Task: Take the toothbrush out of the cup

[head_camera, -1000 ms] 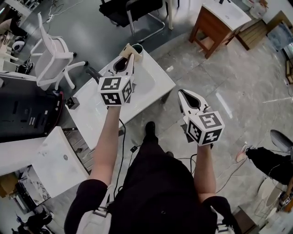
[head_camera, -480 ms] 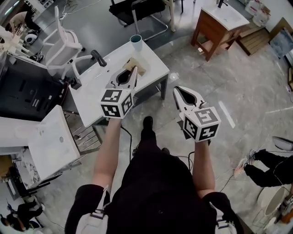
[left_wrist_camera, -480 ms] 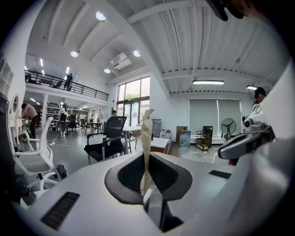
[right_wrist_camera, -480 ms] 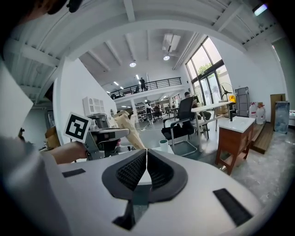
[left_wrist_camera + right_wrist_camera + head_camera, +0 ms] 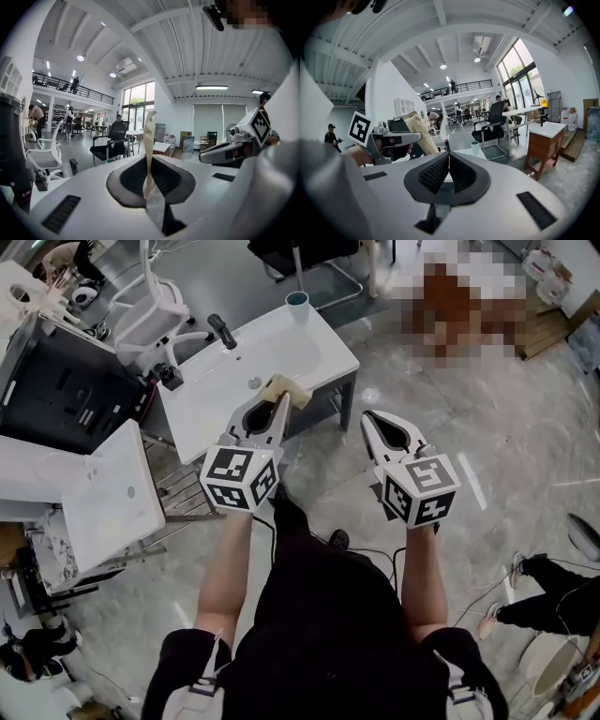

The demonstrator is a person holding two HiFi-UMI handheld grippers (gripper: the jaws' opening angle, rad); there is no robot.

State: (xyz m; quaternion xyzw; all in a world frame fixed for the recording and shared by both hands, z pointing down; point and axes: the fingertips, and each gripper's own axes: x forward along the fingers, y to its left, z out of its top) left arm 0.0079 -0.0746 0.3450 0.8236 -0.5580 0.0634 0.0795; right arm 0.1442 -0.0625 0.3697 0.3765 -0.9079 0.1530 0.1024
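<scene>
The cup [image 5: 297, 306] stands on the far corner of the white basin top [image 5: 206, 409]. We can make out no toothbrush in it; it is too small to tell. Both grippers are well apart from the cup, so we judge that the reaching step is not yet begun. The next move calls for bringing one gripper over the cup with its jaws opened. The left gripper [image 5: 279, 407] has its jaws narrow, pressed on a flat tan packet [image 5: 149, 136]. The right gripper [image 5: 449, 161] has its jaws together, with nothing between them.
</scene>
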